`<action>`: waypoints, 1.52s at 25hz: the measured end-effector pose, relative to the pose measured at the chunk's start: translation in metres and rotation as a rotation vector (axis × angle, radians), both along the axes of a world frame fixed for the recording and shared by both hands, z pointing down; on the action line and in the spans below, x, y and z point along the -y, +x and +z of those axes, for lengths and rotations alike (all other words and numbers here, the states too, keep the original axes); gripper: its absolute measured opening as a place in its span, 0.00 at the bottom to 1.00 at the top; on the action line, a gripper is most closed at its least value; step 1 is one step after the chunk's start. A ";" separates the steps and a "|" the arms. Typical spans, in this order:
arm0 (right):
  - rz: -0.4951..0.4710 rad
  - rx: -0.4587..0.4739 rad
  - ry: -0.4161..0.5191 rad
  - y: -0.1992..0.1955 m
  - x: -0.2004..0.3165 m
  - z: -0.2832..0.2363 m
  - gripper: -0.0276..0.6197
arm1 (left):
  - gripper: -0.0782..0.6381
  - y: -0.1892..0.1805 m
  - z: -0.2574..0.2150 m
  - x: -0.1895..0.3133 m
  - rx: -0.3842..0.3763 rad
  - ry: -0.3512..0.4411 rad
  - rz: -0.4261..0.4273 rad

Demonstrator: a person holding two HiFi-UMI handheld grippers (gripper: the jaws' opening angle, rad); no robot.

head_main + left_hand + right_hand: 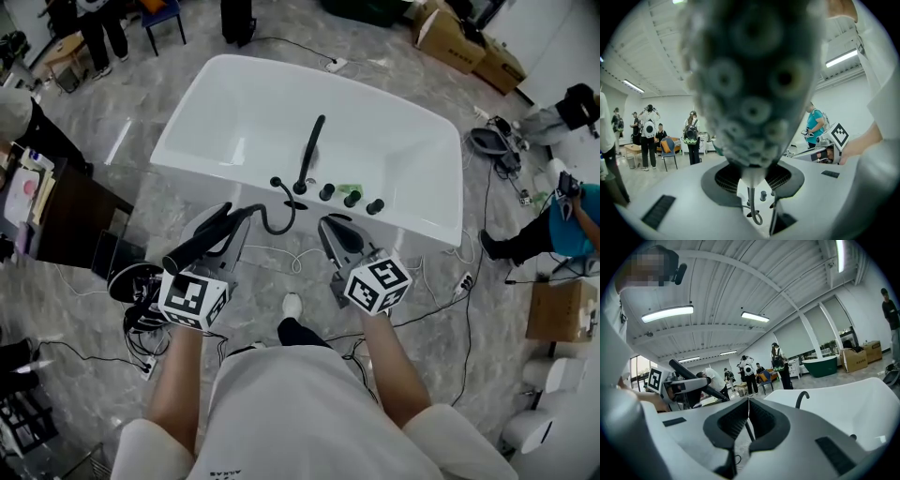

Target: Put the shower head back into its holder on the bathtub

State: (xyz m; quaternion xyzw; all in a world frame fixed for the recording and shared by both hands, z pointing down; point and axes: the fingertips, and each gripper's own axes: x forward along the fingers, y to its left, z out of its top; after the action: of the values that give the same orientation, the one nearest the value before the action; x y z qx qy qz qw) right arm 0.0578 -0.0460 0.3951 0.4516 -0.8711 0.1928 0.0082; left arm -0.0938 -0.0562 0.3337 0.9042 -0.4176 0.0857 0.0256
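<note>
Shower head (202, 242) — pinched in left gripper (223, 223), held above the floor, short of bathtub (412, 223) | right gripper (335, 234) pressed together, empty | done: pickup; left: reach near rim, seat in holder | room: open floor ahead, hose (279, 223) slack — mind rim edge, faucet (311, 150), knobs (351, 198)
</note>
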 end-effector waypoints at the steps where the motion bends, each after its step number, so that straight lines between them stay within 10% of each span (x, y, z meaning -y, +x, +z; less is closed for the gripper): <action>1: -0.006 0.002 -0.002 0.002 0.005 0.002 0.07 | 0.30 0.003 0.001 0.005 0.003 -0.001 -0.004; 24: -0.089 0.033 -0.074 0.025 0.065 0.044 0.07 | 0.30 0.004 0.000 0.067 0.083 0.017 -0.119; 38: -0.042 -0.011 -0.148 0.002 0.105 0.075 0.07 | 0.30 -0.018 0.037 0.160 0.130 -0.023 -0.027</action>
State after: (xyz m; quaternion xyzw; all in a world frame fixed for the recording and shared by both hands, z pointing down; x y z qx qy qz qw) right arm 0.0597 -0.1508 0.4700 0.4323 -0.8638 0.2537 0.0505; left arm -0.1121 -0.2164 0.3711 0.8906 -0.4296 0.1486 0.0101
